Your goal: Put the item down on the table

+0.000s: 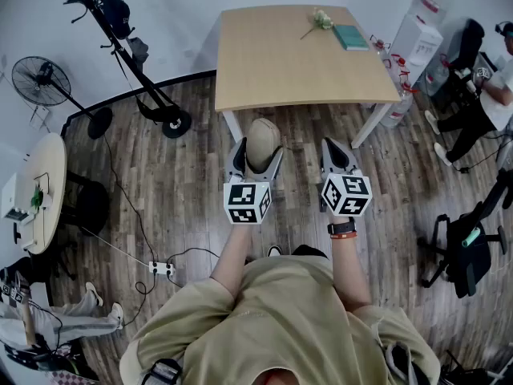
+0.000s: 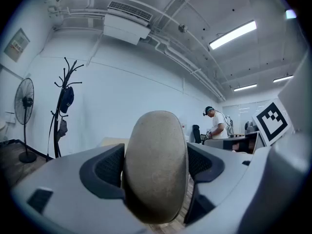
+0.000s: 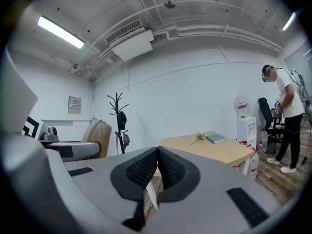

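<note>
Beige and rough like stone, the oval item (image 2: 155,165) is clamped between the pads of the left tongs (image 1: 258,160). It is held in the air over the wooden floor (image 1: 192,207), with the tabletop (image 1: 288,70) at 12 o'clock. The right tongs (image 3: 157,155), at 3 o'clock from the left ones, are pressed together and hold nothing. A green book (image 1: 350,36) lies on the tabletop's far side.

A smooth, tan-grey oval item (image 1: 262,144), shaped like a pebble, stands on edge between the pads of the left gripper (image 1: 256,157), which grip its broad faces. It is held in the air over the floor. The light wooden surface (image 1: 280,70) lies at its 12 o'clock, near but apart.
</note>
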Demonstrator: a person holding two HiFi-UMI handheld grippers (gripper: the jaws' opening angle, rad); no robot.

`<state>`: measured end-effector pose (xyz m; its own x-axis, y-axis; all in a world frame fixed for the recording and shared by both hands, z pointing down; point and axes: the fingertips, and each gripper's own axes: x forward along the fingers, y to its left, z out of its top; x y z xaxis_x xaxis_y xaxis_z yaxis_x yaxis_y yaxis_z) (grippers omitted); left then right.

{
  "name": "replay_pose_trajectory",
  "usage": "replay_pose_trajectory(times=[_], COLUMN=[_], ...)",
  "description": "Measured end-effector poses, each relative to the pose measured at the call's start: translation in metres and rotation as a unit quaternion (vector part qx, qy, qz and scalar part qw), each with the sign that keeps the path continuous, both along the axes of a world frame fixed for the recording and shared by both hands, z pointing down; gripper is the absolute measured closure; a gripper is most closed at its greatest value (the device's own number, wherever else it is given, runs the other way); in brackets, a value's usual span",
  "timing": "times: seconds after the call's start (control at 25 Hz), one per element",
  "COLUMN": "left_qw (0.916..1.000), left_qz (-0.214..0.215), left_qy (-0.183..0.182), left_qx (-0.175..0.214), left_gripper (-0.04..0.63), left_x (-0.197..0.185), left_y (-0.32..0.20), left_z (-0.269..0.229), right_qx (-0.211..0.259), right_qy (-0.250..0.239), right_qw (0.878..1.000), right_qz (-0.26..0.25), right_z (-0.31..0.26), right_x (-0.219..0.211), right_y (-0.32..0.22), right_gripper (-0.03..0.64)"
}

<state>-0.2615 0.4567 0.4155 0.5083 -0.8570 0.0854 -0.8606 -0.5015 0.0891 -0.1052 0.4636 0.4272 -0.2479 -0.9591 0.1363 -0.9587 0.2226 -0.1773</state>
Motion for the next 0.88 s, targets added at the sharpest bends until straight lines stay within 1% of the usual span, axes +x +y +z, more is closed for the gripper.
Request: replay_pose_trajectory(times=[0.2,0.36,0.48,0.6,0.72,0.88], left_qw=[1.0,1.0,0.9999,0.9997,0.9997,0.9997], left_qz=[0.005,0.003,0.002,-0.001,-0.009,-0.017], left_qy=[0.003,0.007,0.008,0.011,0.012,0.01], left_qx=[-0.006,-0.003,-0.011,-0.02,-0.018,-0.013], left_gripper=[0.229,0.229,0.229,0.229,0.229,0.229], left_x=[-0.021,-0.023,-0.019,-0.013,0.001,0.03], left_y=[-0.013,-0.018,-0.036,-0.069,-0.11,-0.184], left_z=[0.007,0.009,0.014,0.024,0.03,0.032], right_qx=[-0.008,-0.007,-0.01,-0.016,-0.015,-0.012], right_qy=[0.001,-0.001,-0.003,-0.013,-0.017,-0.02], right_qw=[1.0,1.0,0.999,0.999,0.999,0.999], right_qz=[-0.01,-0.024,-0.032,-0.031,-0.04,-0.049], right_z=[0.006,0.008,0.013,0.025,0.033,0.035], right_x=[-0.032,-0.042,-0.042,-0.035,-0.021,0.006], right_y=[-0.018,-0.028,-0.049,-0.082,-0.125,-0.201], right_gripper=[0.601,0.601,0.601,0.601,0.601,0.601])
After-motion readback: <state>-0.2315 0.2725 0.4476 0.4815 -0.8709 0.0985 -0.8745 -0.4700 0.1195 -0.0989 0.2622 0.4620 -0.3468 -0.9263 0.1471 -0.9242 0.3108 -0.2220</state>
